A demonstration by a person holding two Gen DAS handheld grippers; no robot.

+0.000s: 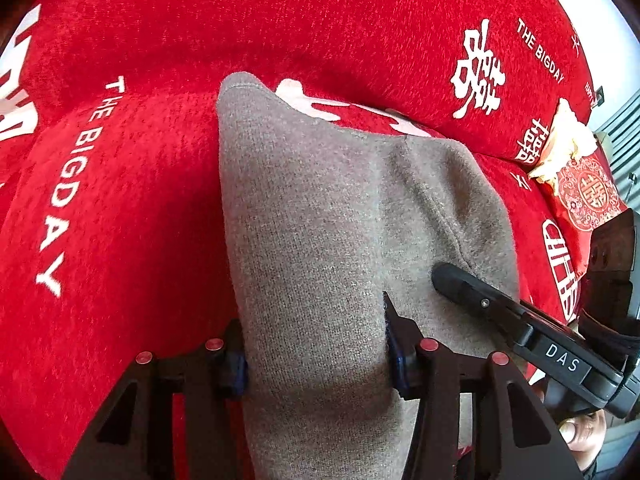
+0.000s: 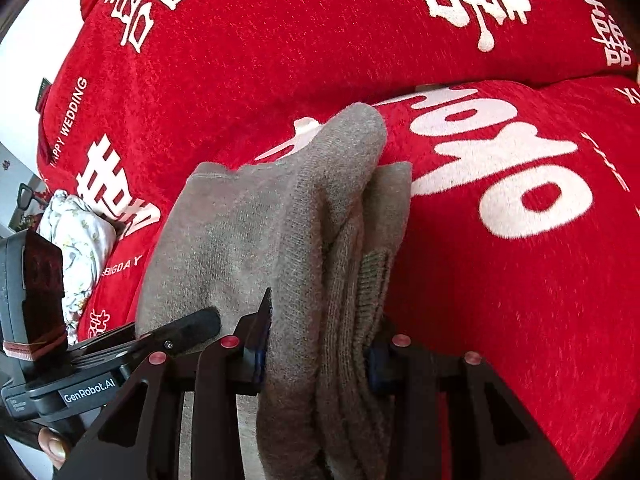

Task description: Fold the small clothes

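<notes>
Left gripper [image 1: 316, 360] clamped on grey knit garment [image 1: 320, 220]; right gripper [image 2: 316, 356] pinching bunched layers beside it, likely keeping fold aligned. Garment drapes onto red blanket [image 1: 120, 240]; floral cloth [image 2: 80, 240] left of garment.

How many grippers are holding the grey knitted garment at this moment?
2. The left gripper clamps one part of the grey garment, and the right gripper clamps a bunched, layered part beside it. Both are over the red sofa cover.
</notes>
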